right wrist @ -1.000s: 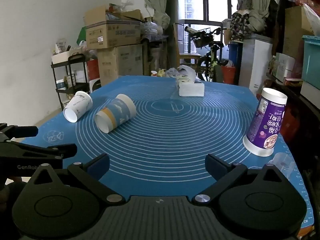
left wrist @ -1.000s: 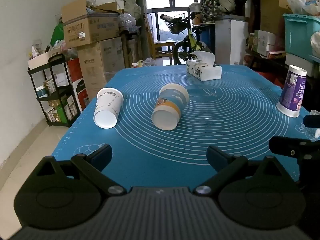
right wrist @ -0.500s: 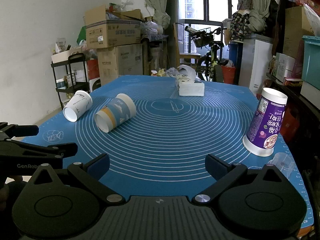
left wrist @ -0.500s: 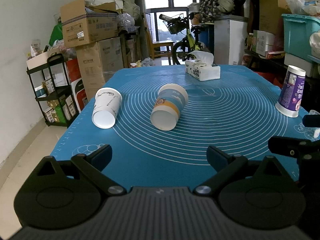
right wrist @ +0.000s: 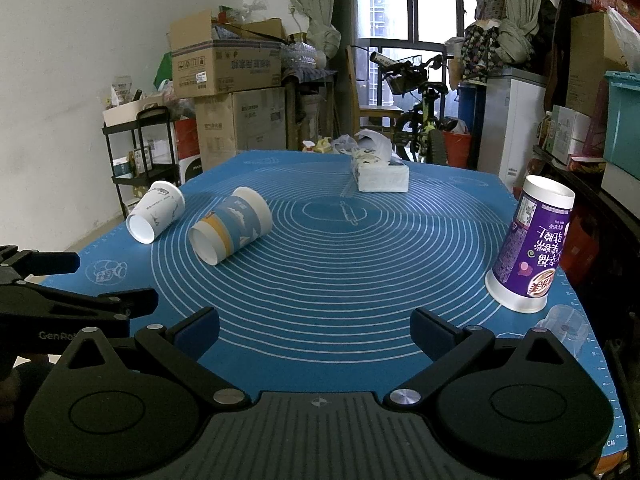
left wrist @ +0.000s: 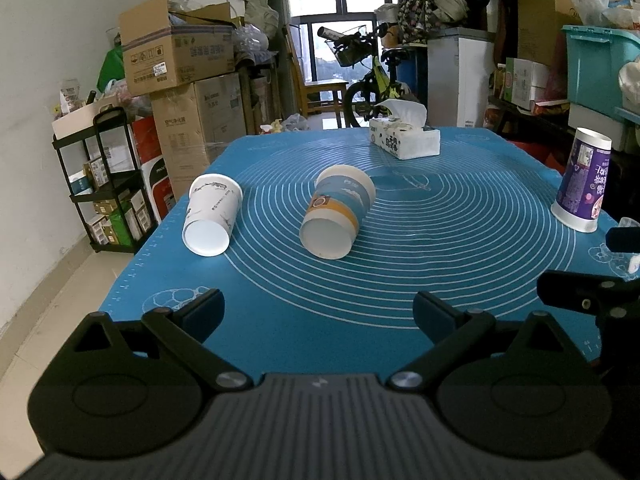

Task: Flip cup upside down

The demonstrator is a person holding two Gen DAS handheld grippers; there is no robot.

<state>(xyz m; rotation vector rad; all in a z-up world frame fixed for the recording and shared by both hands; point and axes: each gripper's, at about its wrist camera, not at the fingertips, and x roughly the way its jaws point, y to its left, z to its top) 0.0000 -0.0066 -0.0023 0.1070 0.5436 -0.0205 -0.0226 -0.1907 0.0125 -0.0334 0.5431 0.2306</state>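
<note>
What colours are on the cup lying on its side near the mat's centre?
The middle paper cup has a blue illustrated band, an orange stripe and white ends; the left wrist view shows it best.

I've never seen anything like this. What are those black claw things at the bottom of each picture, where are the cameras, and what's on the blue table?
Each picture comes from a camera mounted on a hand-held gripper, looking forward along its two fingers. One shows the left gripper, the other the right gripper. Both are open and hold nothing. On the blue mat two paper cups lie on their sides: a white cup and a blue-and-orange cup. A purple cup stands upside down, and a tissue box sits at the far end.
</note>
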